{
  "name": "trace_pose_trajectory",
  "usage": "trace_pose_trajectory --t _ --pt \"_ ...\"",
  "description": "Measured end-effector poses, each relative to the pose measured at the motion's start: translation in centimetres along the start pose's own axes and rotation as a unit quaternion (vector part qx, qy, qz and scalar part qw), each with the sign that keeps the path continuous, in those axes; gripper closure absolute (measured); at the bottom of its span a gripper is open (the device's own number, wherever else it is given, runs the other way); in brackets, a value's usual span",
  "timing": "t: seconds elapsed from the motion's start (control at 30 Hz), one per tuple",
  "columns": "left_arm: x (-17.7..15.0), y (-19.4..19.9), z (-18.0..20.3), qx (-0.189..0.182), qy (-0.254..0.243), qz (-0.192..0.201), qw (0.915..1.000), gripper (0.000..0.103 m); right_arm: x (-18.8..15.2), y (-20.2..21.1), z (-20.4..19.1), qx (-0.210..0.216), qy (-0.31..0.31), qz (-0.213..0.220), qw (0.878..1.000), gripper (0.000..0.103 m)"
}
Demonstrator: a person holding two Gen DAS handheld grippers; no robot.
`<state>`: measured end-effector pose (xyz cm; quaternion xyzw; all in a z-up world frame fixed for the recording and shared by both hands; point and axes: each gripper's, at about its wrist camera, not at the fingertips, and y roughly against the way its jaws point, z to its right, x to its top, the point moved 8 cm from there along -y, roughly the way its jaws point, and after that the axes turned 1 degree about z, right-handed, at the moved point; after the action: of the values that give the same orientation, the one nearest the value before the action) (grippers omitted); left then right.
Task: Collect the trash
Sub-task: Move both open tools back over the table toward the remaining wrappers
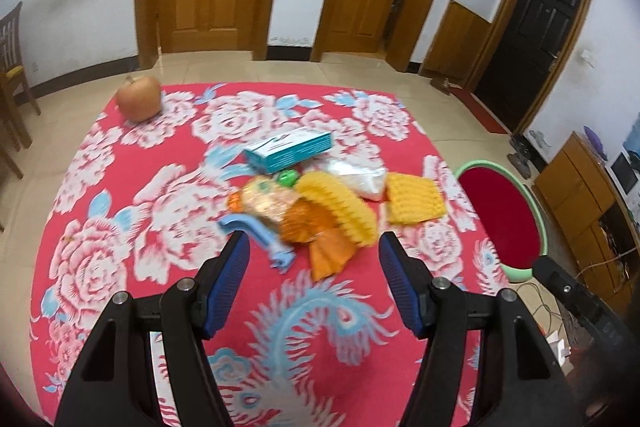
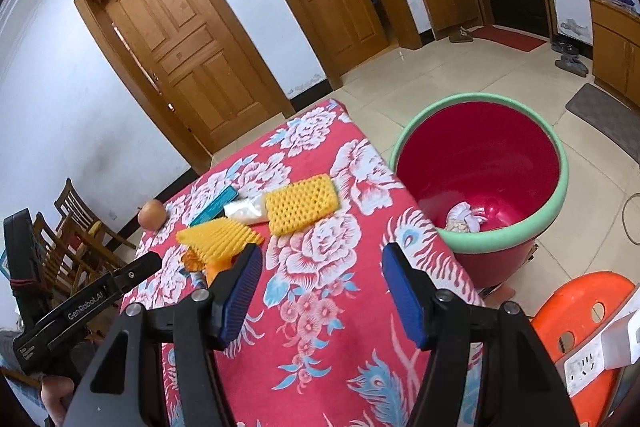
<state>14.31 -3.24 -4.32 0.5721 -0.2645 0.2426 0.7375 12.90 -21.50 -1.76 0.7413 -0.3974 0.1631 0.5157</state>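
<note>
Left wrist: left claw (image 1: 314,241) wide and empty above trash pile (image 1: 316,215) on worktop (image 1: 120,227), best lowered squarely over one piece before closing; right wrist: right claw (image 2: 320,257) wide, empty, red bin (image 2: 480,179) just beside worktop edge, already holding a wad.

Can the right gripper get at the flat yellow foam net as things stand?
Probably yes: the right gripper is open and empty, and the flat yellow foam net lies uncovered on the tablecloth just ahead, nothing between.
</note>
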Motion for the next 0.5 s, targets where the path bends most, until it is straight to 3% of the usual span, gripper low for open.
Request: trace_pose_trajectory --t 0.5 --pt "-1.6 -2.9 -5.2 0.045 0.043 -0.03 0.9976 0.036 -0.9 -2.4 0.0 -0.003 0.003 -0.027 1.0 0.038"
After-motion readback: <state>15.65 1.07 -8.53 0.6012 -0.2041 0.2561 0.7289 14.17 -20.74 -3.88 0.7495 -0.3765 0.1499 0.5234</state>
